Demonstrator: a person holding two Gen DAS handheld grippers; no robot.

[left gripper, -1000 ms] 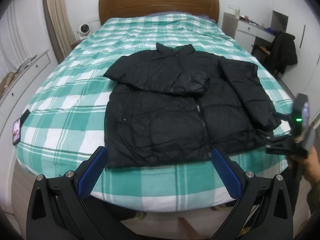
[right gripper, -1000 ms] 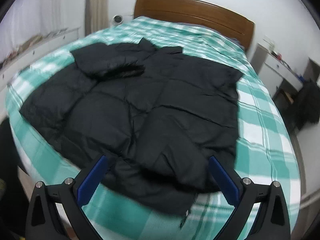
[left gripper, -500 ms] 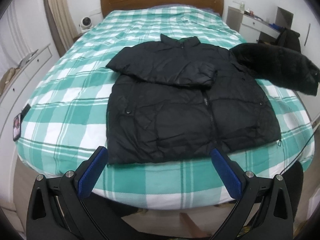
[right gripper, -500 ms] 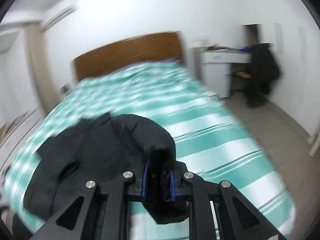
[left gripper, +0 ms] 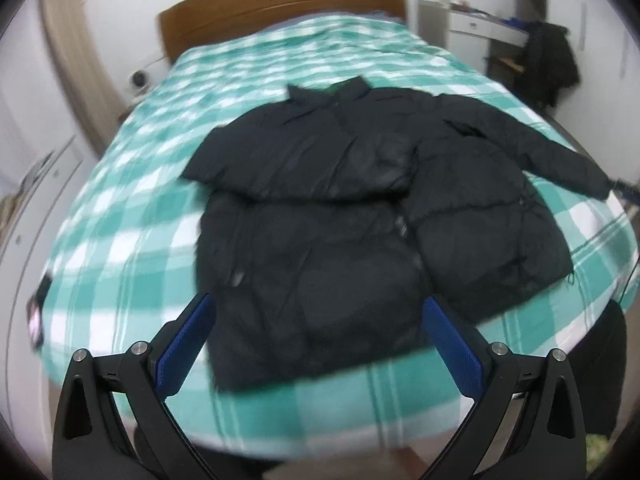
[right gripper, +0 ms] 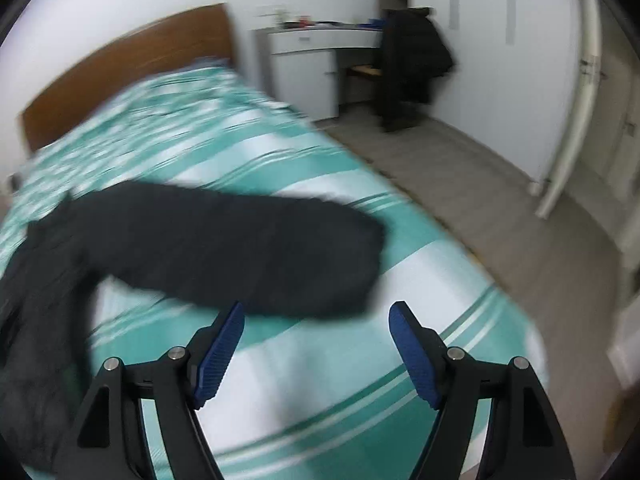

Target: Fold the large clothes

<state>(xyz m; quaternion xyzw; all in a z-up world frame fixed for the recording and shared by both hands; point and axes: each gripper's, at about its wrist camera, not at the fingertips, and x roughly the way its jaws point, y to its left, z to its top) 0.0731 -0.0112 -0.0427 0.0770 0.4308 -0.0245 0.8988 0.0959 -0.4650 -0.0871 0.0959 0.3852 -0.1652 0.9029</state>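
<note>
Both views are pretty blurry. Left gripper [left gripper: 318, 346] sits at the bottom of its frame, jaws spread wide, nothing in them, and past it the whole black jacket [left gripper: 320, 240] lies flat mid-frame on the green checked bed [left gripper: 120, 248], one sleeve trailing off to the right edge. Right gripper [right gripper: 316, 354] is also wide and empty; its view only catches that sleeve [right gripper: 240, 252] across the middle. It alone shows the floor [right gripper: 500, 208] and white desk [right gripper: 312, 68] up top.
</note>
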